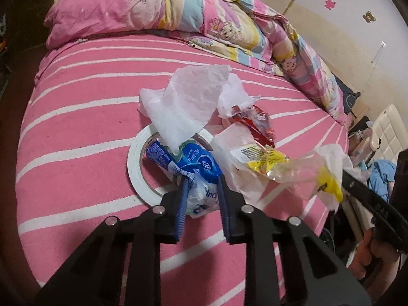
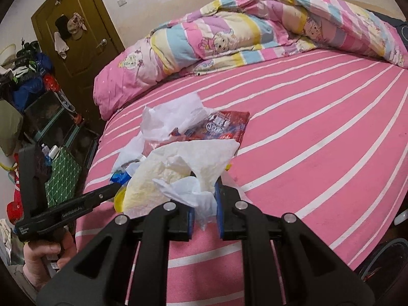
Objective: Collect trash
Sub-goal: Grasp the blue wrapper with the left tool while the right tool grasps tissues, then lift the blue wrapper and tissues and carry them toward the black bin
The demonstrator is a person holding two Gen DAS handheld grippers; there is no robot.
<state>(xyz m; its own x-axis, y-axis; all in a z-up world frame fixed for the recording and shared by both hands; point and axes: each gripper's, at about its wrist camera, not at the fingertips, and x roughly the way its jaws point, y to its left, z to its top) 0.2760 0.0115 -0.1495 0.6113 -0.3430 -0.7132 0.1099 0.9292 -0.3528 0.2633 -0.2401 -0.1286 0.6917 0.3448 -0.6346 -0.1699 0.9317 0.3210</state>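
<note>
While the pink white-striped bed (image 1: 76, 132) carries the heap, a white tape ring (image 1: 135, 163) lies leftmost; over it the left gripper (image 1: 201, 199) has its jaws clamped on a blue-and-white tissue packet (image 1: 188, 163). Right of the ring, the right gripper (image 2: 205, 204) pinches a crumpled white tissue (image 2: 183, 168) with a clear yellow wrapper (image 1: 293, 170).

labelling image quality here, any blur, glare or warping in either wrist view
Left wrist view: strong fisheye bowing of the bed's stripes, dark corner vignette, tissue slightly overexposed. Right wrist view: same barrel warp, door leans; tissue near the right gripper soft, no hard shadows.
</note>
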